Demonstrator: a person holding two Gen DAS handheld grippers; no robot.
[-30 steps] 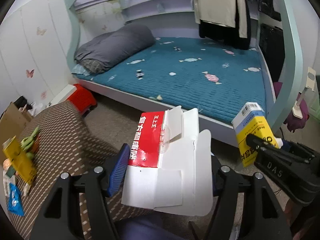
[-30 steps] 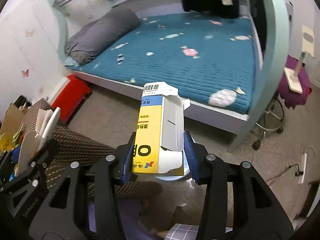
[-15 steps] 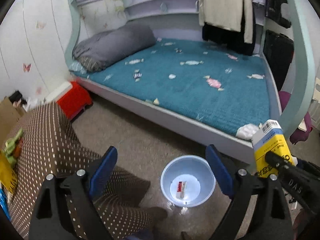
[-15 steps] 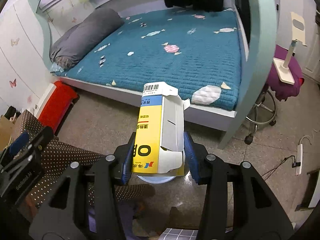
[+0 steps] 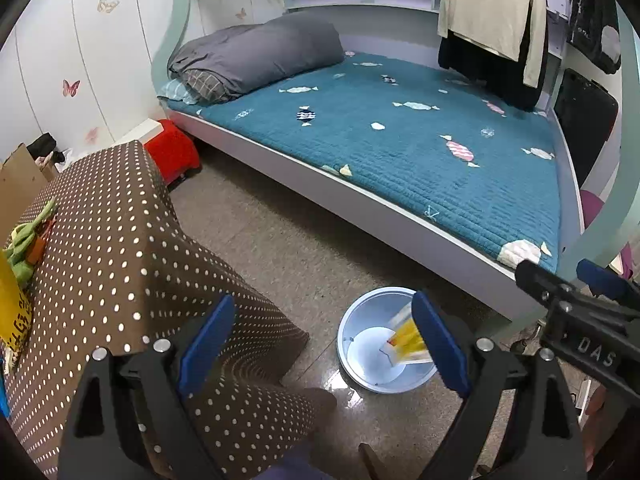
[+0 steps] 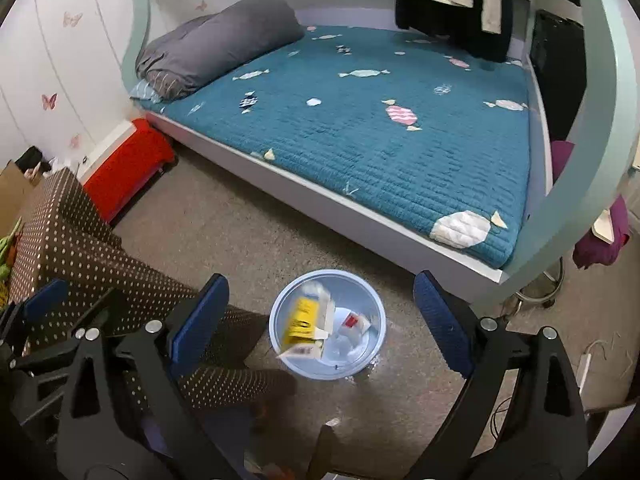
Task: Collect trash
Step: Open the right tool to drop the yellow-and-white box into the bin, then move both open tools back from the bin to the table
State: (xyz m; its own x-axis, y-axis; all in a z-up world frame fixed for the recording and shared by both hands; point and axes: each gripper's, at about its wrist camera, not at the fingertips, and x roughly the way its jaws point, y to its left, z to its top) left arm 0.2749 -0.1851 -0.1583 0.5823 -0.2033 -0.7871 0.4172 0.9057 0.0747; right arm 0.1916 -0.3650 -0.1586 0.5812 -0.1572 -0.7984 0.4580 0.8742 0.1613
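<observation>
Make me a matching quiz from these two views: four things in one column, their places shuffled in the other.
1. yellow and white carton
2. grey rolled duvet
3. red storage box
4. green soft toy

a. at the head of the bed
b. on the dotted brown cloth
c. in the pale blue bin
d. on the floor beside the bed

Pairs: 1-c, 2-a, 3-d, 4-b

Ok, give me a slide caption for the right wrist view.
Open right gripper above the pale blue bin, yellow carton and red-and-white box inside.

One bin [image 6: 276, 320], two cartons [image 6: 302, 326], two claws [image 6: 320, 312].
</observation>
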